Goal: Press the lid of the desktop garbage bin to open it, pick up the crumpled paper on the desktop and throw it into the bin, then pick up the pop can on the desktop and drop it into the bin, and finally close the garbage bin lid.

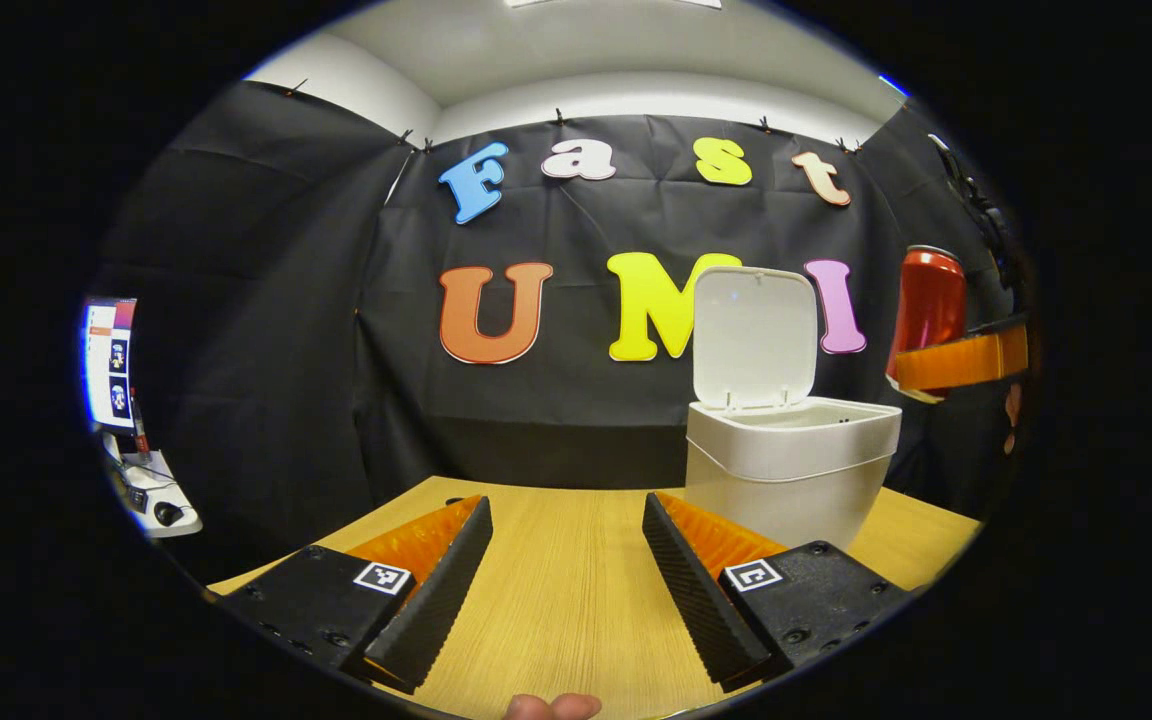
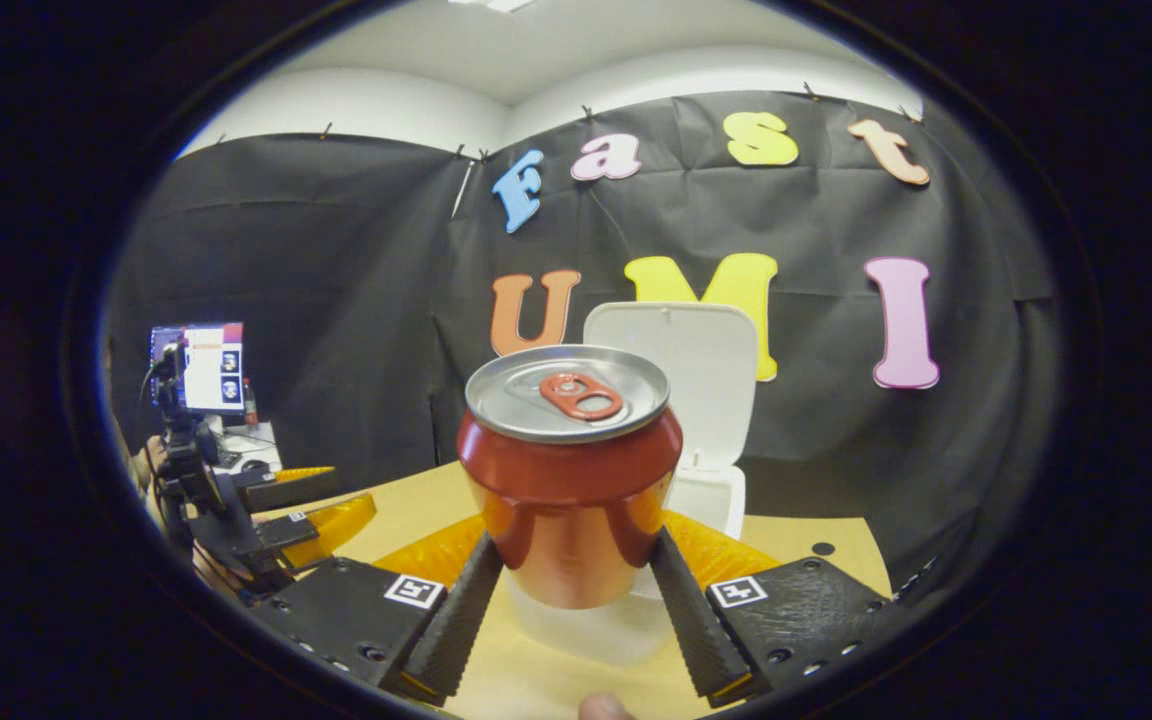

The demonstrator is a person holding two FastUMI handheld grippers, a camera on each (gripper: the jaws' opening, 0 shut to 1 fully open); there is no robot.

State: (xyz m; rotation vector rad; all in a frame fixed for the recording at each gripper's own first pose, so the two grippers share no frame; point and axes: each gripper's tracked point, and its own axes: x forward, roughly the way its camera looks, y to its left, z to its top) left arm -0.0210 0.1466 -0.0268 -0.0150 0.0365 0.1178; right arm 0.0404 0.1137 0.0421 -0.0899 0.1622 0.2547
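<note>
The white desktop bin stands on the wooden table with its lid raised upright. My left gripper hovers low over the table, left of the bin, open with nothing between its fingers. The red pop can is upright in my right gripper, both fingers pressed on its sides. In the right gripper view the can hangs above the table in front of the bin and its lid. In the left gripper view the can floats high, right of the bin.
A monitor and a small stand with a mouse sit far left beyond the table. In the right gripper view the left gripper and the hand holding it are at the table's left side. The black cloth wall backs the table.
</note>
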